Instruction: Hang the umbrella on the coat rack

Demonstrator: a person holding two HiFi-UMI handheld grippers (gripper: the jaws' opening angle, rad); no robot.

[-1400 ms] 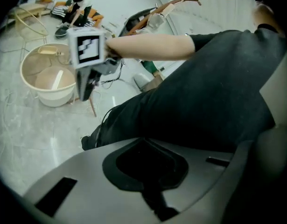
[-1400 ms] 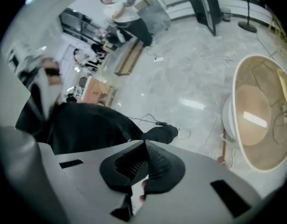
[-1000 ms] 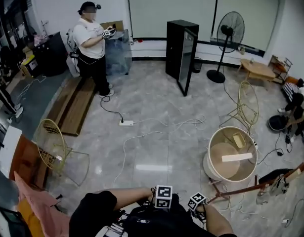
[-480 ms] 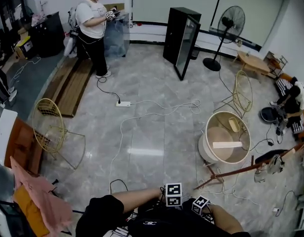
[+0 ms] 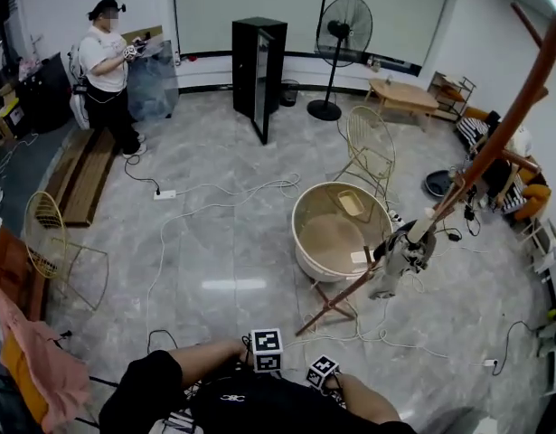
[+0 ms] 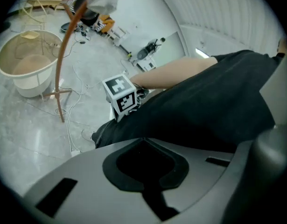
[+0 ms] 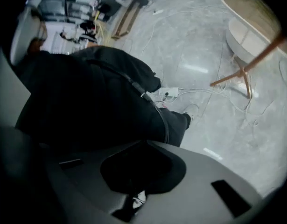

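Umbrella is hard to pick out: a pale grey bundle [image 5: 404, 260] hanging low on the coat rack [image 5: 533, 66] may be it, and neither gripper has it. A tub [image 5: 298, 242] and loose cables [image 5: 377, 340] crowd the rack's foot, with a wire chair [image 5: 368, 143] behind. The left gripper [image 6: 144, 171] is clenched on nothing. The right gripper [image 7: 142, 171] has just closed, likewise bare. Only the head view shows the fan [image 5: 343, 27] and a second person [image 5: 106, 66]; the right gripper view shows the holder's dark trousers [image 7: 173, 120].
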